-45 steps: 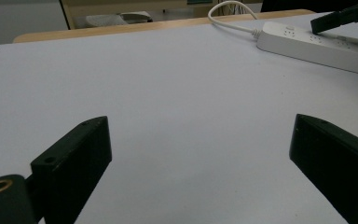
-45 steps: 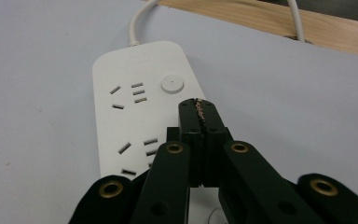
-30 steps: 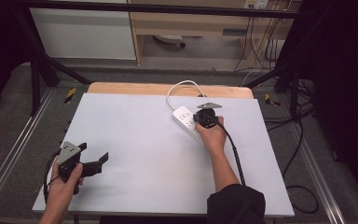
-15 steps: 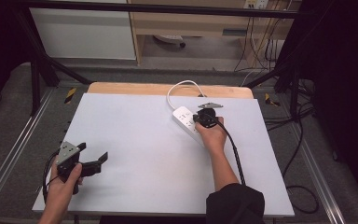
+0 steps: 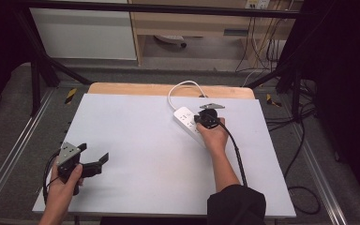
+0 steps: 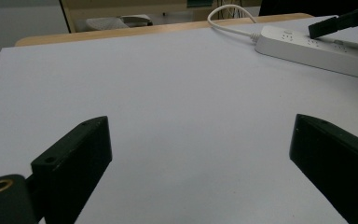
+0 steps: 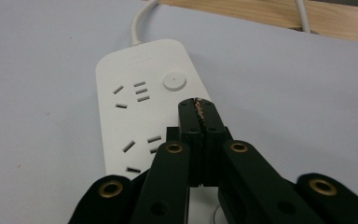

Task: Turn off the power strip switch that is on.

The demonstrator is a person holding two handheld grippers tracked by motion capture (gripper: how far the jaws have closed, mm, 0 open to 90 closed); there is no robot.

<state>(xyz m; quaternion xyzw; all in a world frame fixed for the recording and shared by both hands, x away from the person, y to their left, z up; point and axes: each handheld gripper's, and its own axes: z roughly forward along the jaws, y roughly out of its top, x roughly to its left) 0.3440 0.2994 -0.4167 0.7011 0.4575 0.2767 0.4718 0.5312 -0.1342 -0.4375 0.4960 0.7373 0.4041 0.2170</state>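
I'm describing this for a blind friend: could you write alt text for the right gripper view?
A black tool, its two jaws shut together, points at a white power strip lying on a pale grey table, its tip just short of the strip's round button. The strip's white cord runs off toward the table's wooden far edge.

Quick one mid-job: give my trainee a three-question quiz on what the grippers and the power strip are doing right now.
1. True or false: the right gripper has its jaws shut above the power strip.
2. Which gripper has its jaws wide apart over bare table? A) left gripper B) right gripper
3. What round part of the power strip lies just ahead of the right gripper's tips?

Key: 1 true; 2 A; 3 the button.
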